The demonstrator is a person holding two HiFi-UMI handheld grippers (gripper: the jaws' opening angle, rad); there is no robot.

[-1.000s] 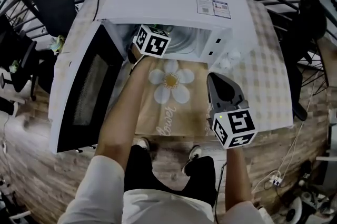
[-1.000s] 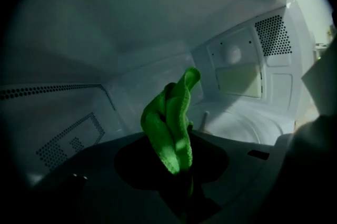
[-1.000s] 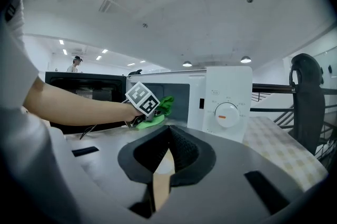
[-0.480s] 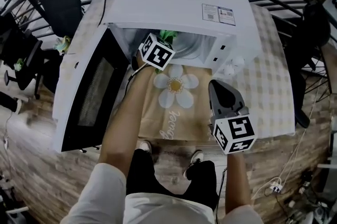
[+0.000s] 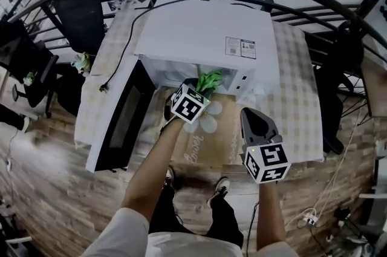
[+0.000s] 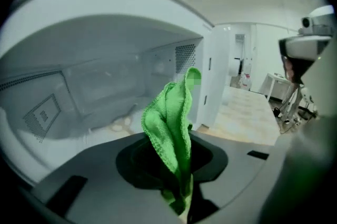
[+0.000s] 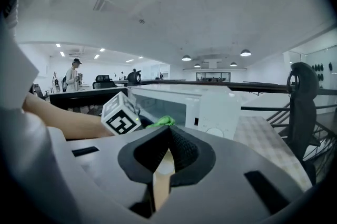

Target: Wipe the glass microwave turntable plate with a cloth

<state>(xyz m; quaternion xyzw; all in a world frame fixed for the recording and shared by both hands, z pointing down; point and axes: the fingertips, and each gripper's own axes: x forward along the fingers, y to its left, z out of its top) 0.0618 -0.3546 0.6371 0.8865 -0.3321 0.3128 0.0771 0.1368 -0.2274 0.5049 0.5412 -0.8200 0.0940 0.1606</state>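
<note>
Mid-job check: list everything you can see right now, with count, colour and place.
Microwave: one, white, on the table, door swung open to the person's left.
Cloth: one, green, at the oven opening.
Mat: one, tan with a white flower, in front of the microwave.
Tablecloth: one, pale check, covering the table.
Power cord: one, black, lying left of the microwave.
Glass plate: cannot be made out inside the oven.
Left gripper: shut on the cloth, at the oven opening.
Right gripper: shut, empty, held over the mat's right side.
</note>
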